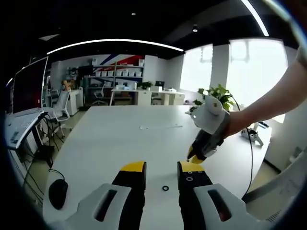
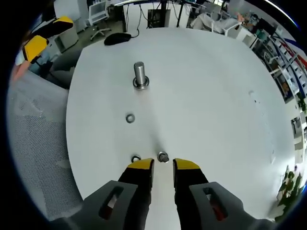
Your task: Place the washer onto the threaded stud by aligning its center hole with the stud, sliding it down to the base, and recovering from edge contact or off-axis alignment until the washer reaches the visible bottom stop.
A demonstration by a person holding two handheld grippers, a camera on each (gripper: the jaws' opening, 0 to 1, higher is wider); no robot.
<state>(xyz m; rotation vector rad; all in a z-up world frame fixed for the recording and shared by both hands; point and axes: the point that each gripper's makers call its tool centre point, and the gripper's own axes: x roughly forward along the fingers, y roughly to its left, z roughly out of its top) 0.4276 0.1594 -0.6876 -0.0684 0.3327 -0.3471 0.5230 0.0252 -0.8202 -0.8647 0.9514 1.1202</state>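
Observation:
A metal stud (image 2: 139, 73) stands upright on the white table (image 2: 206, 96), with a ring-shaped base or washer (image 2: 140, 85) around its foot. A loose silver washer (image 2: 130, 118) lies nearer to me. Just ahead of my right gripper (image 2: 163, 166), which is open, lie a dark ring (image 2: 135, 158) and a small silver nut-like piece (image 2: 163, 156); nothing is between the jaws. My left gripper (image 1: 162, 168) is open above the table (image 1: 120, 139), over a small dark ring (image 1: 165, 188). The right gripper (image 1: 195, 157) points down at the table from the right.
A black mouse (image 1: 58, 192) lies at the table's left edge, also visible as the mouse (image 2: 117, 38) beyond the stud. A grey mesh chair (image 2: 33, 143) is beside the table. The left gripper's yellow tips (image 2: 45, 36) appear far off. Desks and chairs stand behind.

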